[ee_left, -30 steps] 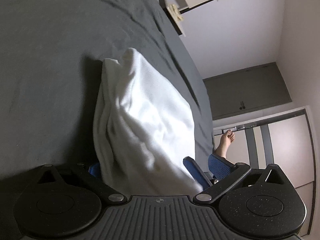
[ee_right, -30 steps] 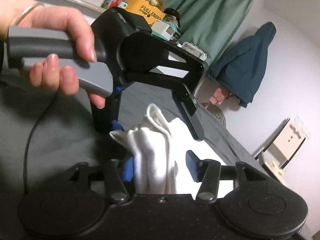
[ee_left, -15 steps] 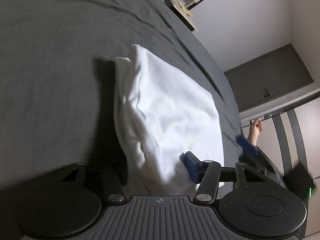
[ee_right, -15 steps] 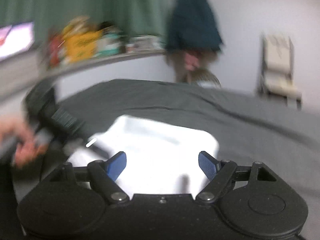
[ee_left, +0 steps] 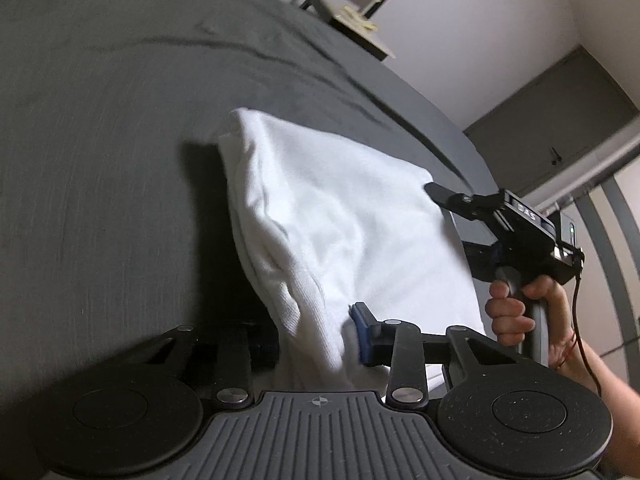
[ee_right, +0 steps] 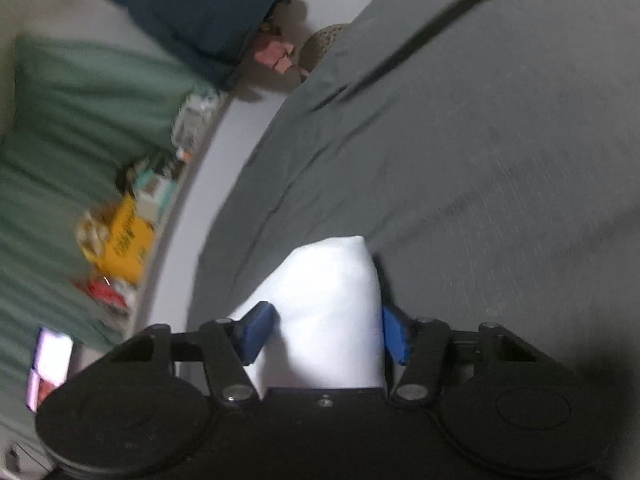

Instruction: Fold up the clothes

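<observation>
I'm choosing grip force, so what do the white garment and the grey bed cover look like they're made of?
The white garment looks like soft knit cotton jersey, matte: fine ribbed stitching shows at its edge and it creases loosely. The grey bed cover looks like smooth woven fabric, matte, with shallow wrinkles; the exact fibre cannot be told.

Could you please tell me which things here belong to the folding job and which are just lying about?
Job: white garment; left gripper; right gripper; grey bedsheet it lies on.

Lying about: dark jacket; yellow box; green curtain; chair.
</observation>
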Motion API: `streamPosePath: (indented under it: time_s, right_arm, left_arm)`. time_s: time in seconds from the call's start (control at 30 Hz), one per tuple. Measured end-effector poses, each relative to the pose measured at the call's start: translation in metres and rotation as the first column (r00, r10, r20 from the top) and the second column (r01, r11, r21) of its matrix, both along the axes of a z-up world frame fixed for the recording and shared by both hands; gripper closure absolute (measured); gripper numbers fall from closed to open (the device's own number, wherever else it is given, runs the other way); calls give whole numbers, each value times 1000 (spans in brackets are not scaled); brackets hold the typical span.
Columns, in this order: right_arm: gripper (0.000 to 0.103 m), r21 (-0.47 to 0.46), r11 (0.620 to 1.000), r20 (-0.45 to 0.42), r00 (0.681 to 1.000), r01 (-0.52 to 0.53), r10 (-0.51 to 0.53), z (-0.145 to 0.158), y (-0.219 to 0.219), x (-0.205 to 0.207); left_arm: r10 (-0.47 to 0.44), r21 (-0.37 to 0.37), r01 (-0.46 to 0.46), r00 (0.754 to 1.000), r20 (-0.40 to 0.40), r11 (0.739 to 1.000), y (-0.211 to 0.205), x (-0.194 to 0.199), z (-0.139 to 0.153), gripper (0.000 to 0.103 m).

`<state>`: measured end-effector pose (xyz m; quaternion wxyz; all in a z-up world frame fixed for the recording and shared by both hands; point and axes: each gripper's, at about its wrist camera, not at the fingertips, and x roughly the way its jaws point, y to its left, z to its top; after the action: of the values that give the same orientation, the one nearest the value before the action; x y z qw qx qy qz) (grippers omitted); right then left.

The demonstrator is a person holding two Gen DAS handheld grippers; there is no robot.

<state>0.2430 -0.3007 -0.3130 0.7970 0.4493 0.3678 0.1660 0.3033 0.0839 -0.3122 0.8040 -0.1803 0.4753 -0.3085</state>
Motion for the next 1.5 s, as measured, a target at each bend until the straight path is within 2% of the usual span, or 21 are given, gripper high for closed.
streamPosePath:
  time_s: [0.13, 0.27, 0.37, 0.53, 0.67, 0.8, 0.87, 0.9, 0.93, 0.97, 1.03, 1.17, 1.2, 1.27, 1.3, 1.4, 1.5]
  right_arm:
    - [64, 10, 1000, 34, 999, 23, -23, 2, -4, -7]
    - [65, 1, 999, 72, 996, 45, -45, 24, -20, -4]
    - [65, -22, 996, 110, 991, 82, -80, 51, -54, 3]
    - [65, -117, 981, 132, 981, 157, -141, 81, -142, 31]
    - [65, -178, 964, 100, 978, 198, -183, 73, -206, 68]
    - [64, -186, 952, 22, 970, 243, -243, 32, -247, 89]
    - [62, -194, 945, -22, 962, 262, -271, 6, -255, 92]
    - [59, -177, 946, -27, 959, 272, -281, -3, -258, 90]
    - [53, -153, 947, -23, 957, 283, -290, -8, -260, 87]
    - [53, -128, 947, -16, 954, 294, -299, -12, -262, 82]
    - [49, -153, 941, 2, 953, 301, -304, -9, -261, 71]
    - [43, -253, 915, 39, 949, 313, -314, 4, -255, 44]
    - [42, -292, 902, 50, 947, 318, -318, 11, -253, 35]
    - [42, -371, 876, 81, 950, 310, -302, 25, -243, 18]
    - [42, -392, 868, 102, 953, 303, -287, 32, -238, 9]
    - [37, -407, 867, 176, 956, 289, -236, 50, -214, -24]
    - [30, -450, 840, 243, 947, 303, -211, 69, -180, -55]
  left_arm:
    - [-32, 4, 32, 997, 77, 999, -28, 1, 21, 73]
    - [-64, 11, 63, 986, 153, 998, -56, 3, 41, 73]
    - [-83, 8, 83, 977, 199, 997, -83, 8, 55, 73]
    - [-90, -10, 96, 966, 242, 995, -181, 57, 59, 73]
    - [-70, -9, 73, 978, 198, 997, -245, 93, 43, 74]
    - [-28, 57, 20, 989, 147, 998, -281, 109, 14, 73]
    - [-5, 33, 2, 994, 112, 999, -277, 112, 1, 71]
    - [11, -1, -11, 996, 84, 1000, -269, 113, -5, 63]
    - [22, -37, -20, 998, 58, 999, -262, 113, -9, 63]
    - [23, -65, -21, 999, 39, 998, -256, 113, -12, 62]
    - [18, -103, -17, 1000, 8, 995, -245, 112, -16, 60]
    - [15, -64, -14, 1000, 23, 998, -229, 93, -9, 44]
    - [19, -41, -17, 999, 31, 999, -227, 88, -6, 36]
    - [23, 11, -23, 998, 52, 1000, -222, 75, 3, 25]
    - [13, 35, -15, 998, 64, 999, -220, 66, 7, 23]
    - [-19, 33, 15, 994, 109, 999, -207, 35, 19, 23]
    - [5, 31, -10, 988, 156, 999, -194, -1, 30, 23]
